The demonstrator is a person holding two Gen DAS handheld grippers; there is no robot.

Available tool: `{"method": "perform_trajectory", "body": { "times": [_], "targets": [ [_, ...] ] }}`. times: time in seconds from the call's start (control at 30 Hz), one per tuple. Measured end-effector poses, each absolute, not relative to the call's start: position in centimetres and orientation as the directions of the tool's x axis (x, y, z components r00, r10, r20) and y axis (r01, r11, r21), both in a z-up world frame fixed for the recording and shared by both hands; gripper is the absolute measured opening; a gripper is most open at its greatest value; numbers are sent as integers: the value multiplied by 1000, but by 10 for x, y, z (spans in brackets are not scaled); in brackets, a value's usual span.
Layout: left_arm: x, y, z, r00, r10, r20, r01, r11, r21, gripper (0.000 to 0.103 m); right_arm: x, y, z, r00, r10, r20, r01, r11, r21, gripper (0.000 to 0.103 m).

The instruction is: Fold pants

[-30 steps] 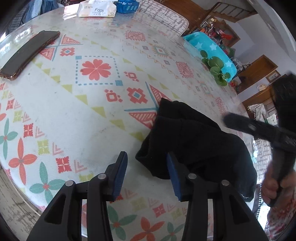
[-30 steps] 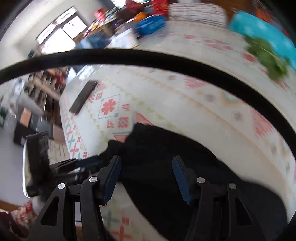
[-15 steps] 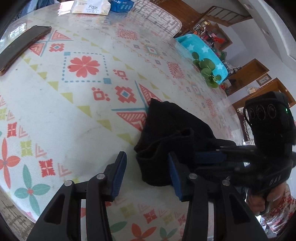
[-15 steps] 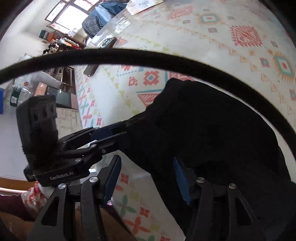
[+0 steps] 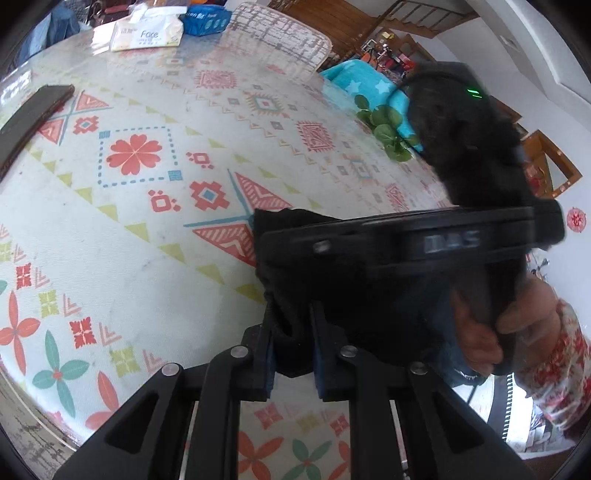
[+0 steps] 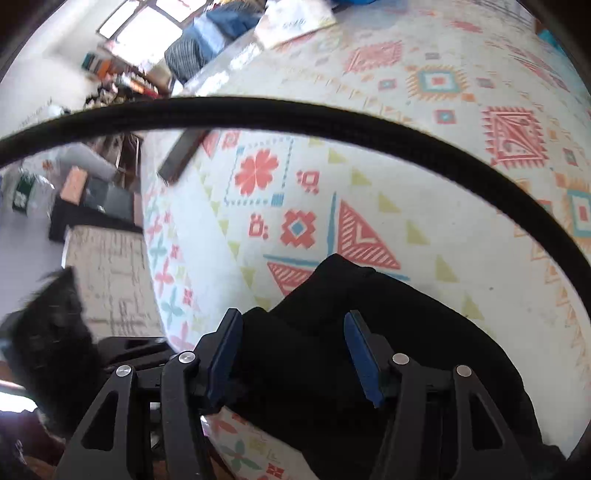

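The black fabric pants (image 5: pixel 291 236) lie bunched in the lower centre of the left wrist frame, on the patterned white tabletop (image 5: pixel 140 229) with its red flowers and triangles. The left gripper (image 5: pixel 291 347) is narrowed onto a fold of that cloth: its blue-padded fingers (image 5: pixel 269 354) press a dark wad between them at the bottom centre of the frame. Across the middle right of the same view the right gripper's black body (image 5: pixel 406 240) runs as a blurred horizontal bar over the pants, with a bare hand (image 5: pixel 480 332) in a red-patterned sleeve wrapped round its handle at the lower right.

In the right wrist frame the pants (image 6: pixel 332 295) fill the lower centre as a dark heap reaching to the bottom edge. The right gripper (image 6: pixel 293 354) stands wide, its blue pads (image 6: pixel 360 354) either side of a raised ridge of cloth and not pinching it. A black braided cable (image 6: pixel 295 110) arcs across the upper half of that view.

A dark flat phone (image 5: pixel 29 114) lies at the left edge of the left wrist frame, a white tissue pack (image 5: pixel 146 33) at the top left, and green leaves (image 5: pixel 384 129) at the upper right.
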State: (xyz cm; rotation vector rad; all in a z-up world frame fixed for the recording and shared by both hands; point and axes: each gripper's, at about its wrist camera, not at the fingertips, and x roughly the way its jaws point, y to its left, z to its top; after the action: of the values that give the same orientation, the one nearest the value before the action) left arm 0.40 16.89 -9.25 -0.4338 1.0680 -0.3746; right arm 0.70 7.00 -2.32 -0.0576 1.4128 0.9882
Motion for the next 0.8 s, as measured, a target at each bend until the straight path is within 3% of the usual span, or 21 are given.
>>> {"method": "perform_trajectory", "body": {
  "times": [0.33, 0.5, 0.53, 0.57, 0.63, 0.8],
  "targets": [
    [-21, 157, -112, 372, -496, -784, 45, 854, -519, 15, -30, 56, -33, -291, 459, -839, -647, 552, 526, 62],
    [-23, 159, -115, 372, -490, -789, 18, 853, -522, 15, -32, 66, -32, -227, 436, -871, -687, 563, 461, 61],
    [-22, 159, -118, 370, -490, -789, 4, 851, -526, 15, -33, 70, -31, -205, 431, -879, -698, 566, 440, 43],
    [-21, 161, -119, 369, -493, -788, -7, 846, -532, 15, -38, 78, -31, -197, 431, -881, -704, 563, 433, 32],
    [-19, 167, -120, 374, -501, -780, -30, 834, -551, 15, -41, 83, -25, -171, 429, -887, -720, 560, 409, 26],
    [-13, 180, -105, 432, -498, -752, -59, 816, -575, 15, -27, 75, -7, -129, 470, -873, -706, 575, 414, 23]
  ]
}}
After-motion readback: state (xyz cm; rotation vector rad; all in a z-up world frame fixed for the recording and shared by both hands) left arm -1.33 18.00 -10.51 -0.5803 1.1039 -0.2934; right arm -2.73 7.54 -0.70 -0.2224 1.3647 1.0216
